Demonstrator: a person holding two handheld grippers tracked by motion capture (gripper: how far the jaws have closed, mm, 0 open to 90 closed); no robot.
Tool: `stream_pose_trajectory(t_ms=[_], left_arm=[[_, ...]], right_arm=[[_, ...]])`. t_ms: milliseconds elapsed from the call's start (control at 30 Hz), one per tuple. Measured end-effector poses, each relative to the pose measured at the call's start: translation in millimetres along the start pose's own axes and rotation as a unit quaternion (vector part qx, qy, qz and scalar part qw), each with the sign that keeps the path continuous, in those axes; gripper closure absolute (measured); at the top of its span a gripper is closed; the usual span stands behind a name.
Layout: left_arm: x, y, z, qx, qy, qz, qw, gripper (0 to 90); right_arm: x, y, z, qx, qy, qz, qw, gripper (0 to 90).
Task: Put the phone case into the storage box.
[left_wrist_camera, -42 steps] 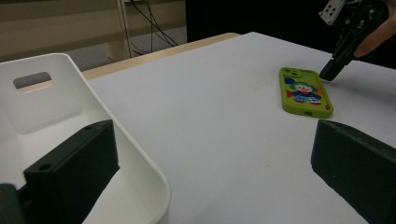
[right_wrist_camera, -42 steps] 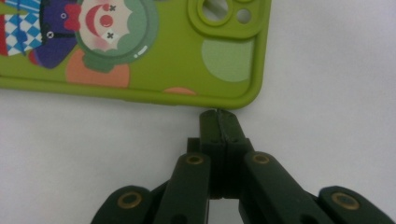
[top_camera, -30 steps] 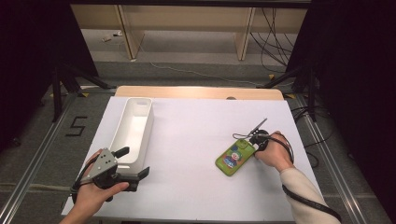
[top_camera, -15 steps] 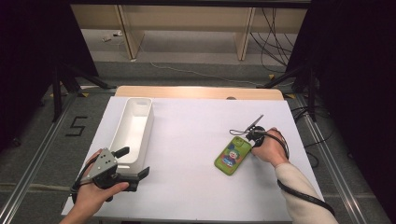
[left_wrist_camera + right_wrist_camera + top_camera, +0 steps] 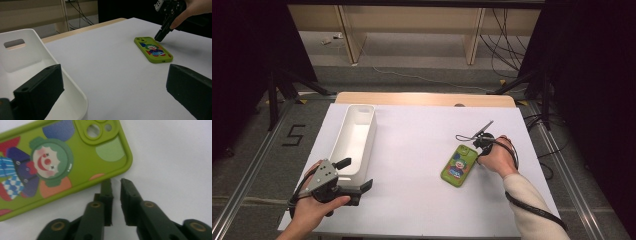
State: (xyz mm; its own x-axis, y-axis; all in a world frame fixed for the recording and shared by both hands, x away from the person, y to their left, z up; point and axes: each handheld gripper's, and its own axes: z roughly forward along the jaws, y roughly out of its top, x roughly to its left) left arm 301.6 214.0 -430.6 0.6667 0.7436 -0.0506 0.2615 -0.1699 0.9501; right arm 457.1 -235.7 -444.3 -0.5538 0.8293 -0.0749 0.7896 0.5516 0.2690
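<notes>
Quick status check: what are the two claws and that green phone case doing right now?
Left gripper open, by the white bin. Right gripper jaws just opening, a narrow gap, nothing between, at the green phone case edge. Case flat on table. Nothing in the way.

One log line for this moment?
right gripper: opening slightly, empty, at phone case edge | left gripper: open, beside white tray
</notes>
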Motion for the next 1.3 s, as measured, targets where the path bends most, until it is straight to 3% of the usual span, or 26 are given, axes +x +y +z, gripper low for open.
stream_pose_trajectory(t_ms=[67,167,267,333,467,533,600,667,767,867,900,967,1067,1233,1300], left_arm=[[-0.8,0.2,-0.2,-0.001,0.000,-0.001,1.0000,0.6],[-1.4,0.8,-0.4,-0.002,-0.001,0.001,1.0000,0.7],[-1.7,0.9,-0.7,-0.002,-0.001,0.001,1.0000,0.8],[-1.6,0.8,-0.5,-0.002,0.000,0.001,1.0000,0.8],[-1.6,1.1,0.0,-0.002,-0.001,0.001,1.0000,0.9],[-1.7,1.2,0.3,-0.002,-0.001,0.002,1.0000,0.9],[-1.7,1.2,0.4,-0.002,-0.002,0.002,1.0000,0.8],[-1.5,1.2,0.4,-0.002,-0.002,0.001,1.0000,0.9],[-1.2,1.0,0.8,-0.001,-0.002,0.001,1.0000,0.9],[-2.2,1.3,1.1,-0.001,-0.002,0.002,1.0000,0.9],[-2.4,1.6,1.2,-0.002,-0.003,0.003,1.0000,0.9],[-2.6,1.6,1.1,-0.002,-0.003,0.004,1.0000,0.9],[-2.4,1.6,1.1,-0.002,-0.005,0.003,1.0000,0.9],[-2.2,1.8,0.2,-0.004,-0.005,0.002,1.0000,0.9],[-2.3,1.8,0.4,-0.003,-0.006,0.003,1.0000,1.0]], right_arm=[[0.2,-1.2,-5.7,-0.010,-0.003,0.018,0.9998,70.9],[2.1,-2.6,-16.2,-0.028,0.006,0.063,0.9976,54.0],[4.3,-4.6,-26.5,-0.069,0.019,0.101,0.9923,41.0],[6.0,-5.7,-30.4,-0.082,0.023,0.118,0.9893,34.7],[9.7,-7.4,-30.6,-0.065,0.022,0.113,0.9912,33.6],[10.3,-7.2,-29.4,-0.055,0.021,0.114,0.9917,42.0],[8.0,-7.4,-27.1,-0.046,0.013,0.108,0.9929,58.5],[5.4,-8.4,-24.2,-0.039,0.018,0.115,0.9924,61.4],[5.3,-8.6,-22.7,-0.043,0.023,0.152,0.9872,50.7],[9.5,-4.5,-21.7,-0.041,0.031,0.191,0.9802,27.1],[17.0,0.5,-20.8,-0.031,0.044,0.184,0.9814,17.3],[19.8,2.4,-20.9,-0.032,0.046,0.181,0.9819,15.3],[32.9,10.5,-22.2,-0.057,0.055,0.170,0.9822,15.1],[47.7,17.0,-23.0,-0.098,0.079,0.163,0.9786,18.6],[50.6,17.0,-26.1,-0.117,0.096,0.160,0.9754,18.9]])
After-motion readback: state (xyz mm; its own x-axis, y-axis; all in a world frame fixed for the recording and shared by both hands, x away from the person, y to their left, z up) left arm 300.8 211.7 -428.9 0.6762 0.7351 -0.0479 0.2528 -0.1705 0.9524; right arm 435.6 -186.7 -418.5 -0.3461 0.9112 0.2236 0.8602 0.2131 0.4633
